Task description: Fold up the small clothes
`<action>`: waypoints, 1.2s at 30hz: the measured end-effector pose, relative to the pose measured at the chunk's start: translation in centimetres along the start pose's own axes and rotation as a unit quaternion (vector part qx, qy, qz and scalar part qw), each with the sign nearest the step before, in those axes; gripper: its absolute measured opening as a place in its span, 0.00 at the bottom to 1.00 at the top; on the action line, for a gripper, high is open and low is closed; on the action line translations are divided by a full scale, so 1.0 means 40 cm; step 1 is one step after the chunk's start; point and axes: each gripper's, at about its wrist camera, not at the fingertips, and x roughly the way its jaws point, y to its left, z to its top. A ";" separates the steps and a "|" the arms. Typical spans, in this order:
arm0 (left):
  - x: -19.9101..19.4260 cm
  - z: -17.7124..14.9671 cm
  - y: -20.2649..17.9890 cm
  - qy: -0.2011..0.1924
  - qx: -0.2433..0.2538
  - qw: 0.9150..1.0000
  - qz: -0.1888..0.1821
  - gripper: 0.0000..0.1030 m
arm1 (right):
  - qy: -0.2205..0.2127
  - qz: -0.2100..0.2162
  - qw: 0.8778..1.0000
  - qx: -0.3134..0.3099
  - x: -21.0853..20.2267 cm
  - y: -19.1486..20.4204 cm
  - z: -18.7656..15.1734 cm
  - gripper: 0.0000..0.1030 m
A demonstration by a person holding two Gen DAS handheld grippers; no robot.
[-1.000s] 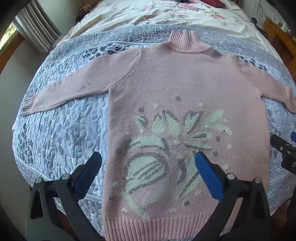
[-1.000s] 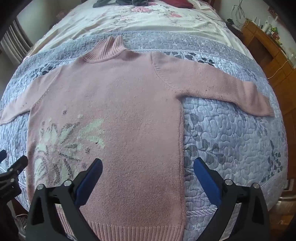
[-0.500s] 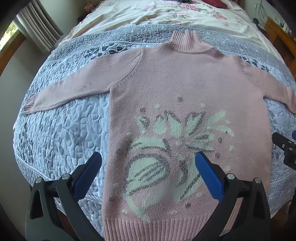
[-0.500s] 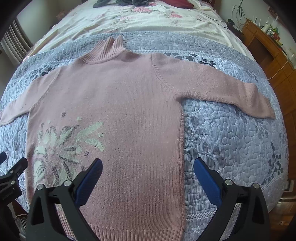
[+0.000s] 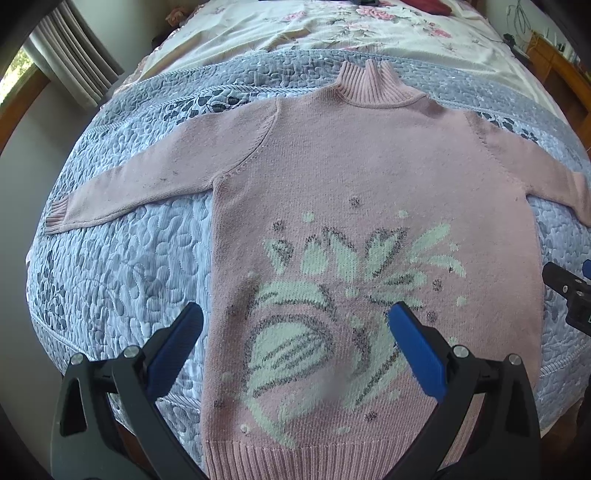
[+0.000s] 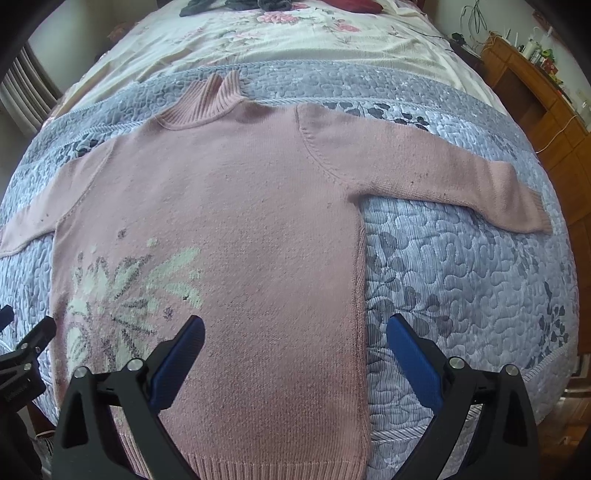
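Pink knit sweater (image 5: 369,177) on quilted bedspread (image 5: 122,266)

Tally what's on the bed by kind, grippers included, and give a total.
Pink sweater: 1
Blue-grey quilted bedspread: 1
Floral sheet: 1
Dark clothes piled at the far end: number cannot be told, counted as 1 pile
Grippers: 2, left gripper and right gripper, both open above the hem
Total: 6
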 end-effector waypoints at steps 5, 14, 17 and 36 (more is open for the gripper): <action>0.003 0.000 0.001 -0.001 0.002 1.000 0.003 0.97 | 0.002 0.002 1.000 0.001 0.006 -0.003 0.005 0.96; 0.006 0.002 0.002 -0.001 0.001 1.000 0.004 0.97 | 0.005 0.003 1.000 0.004 0.015 -0.007 0.013 0.96; 0.005 0.005 0.003 -0.003 0.000 1.000 0.004 0.97 | 0.004 0.005 1.000 0.004 0.015 -0.009 0.014 0.96; 0.008 0.006 0.010 -0.004 -0.002 1.000 0.009 0.97 | 0.002 0.007 1.000 0.004 0.015 0.001 0.018 0.96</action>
